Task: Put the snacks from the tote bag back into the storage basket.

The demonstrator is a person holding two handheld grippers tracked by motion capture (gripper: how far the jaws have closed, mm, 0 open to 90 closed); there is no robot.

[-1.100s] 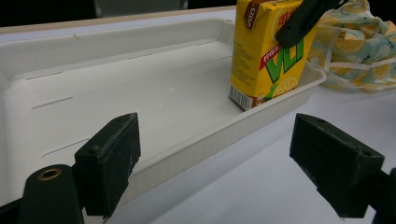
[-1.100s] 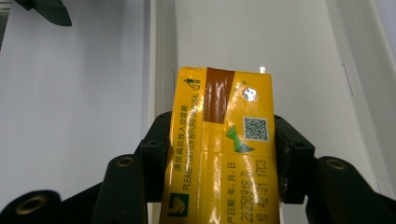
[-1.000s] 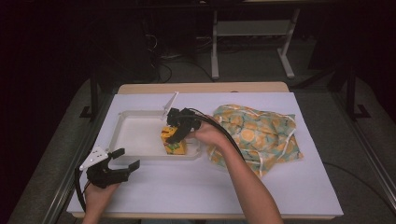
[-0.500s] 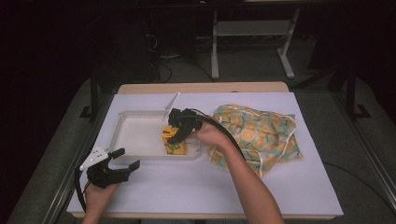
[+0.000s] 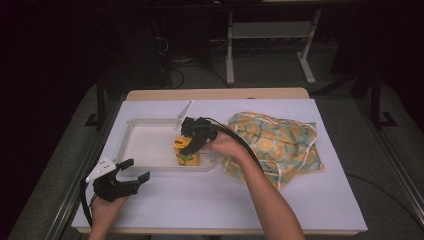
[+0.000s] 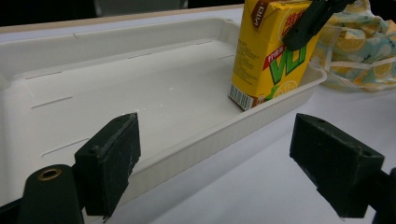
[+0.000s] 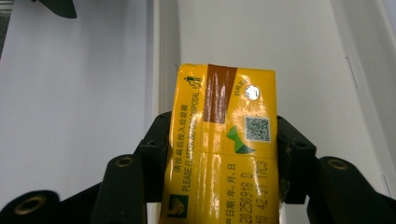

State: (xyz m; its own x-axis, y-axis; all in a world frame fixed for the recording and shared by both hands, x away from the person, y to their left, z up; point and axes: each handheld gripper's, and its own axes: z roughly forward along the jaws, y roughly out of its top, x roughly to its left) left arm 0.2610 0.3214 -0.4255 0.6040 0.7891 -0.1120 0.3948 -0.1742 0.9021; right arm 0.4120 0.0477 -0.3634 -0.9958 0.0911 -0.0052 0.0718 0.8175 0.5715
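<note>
near the middle of the high view, the right gripper (image 5: pixel 192 142) is clamped on a yellow juice carton (image 5: pixel 186 152), which stands upright at the right end of the white tray (image 5: pixel 145 165). it looks set down, though contact with the tray floor is hard to confirm; release is left. at lower left, the left gripper (image 5: pixel 131 171) rests with jaws apart on the counter (image 5: pixel 200 200). a patterned bag (image 5: pixel 280 145) lies at right.

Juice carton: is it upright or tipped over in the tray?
Upright. The juice carton stands on its base in the tray corner, right gripper clamped on its top.
</note>
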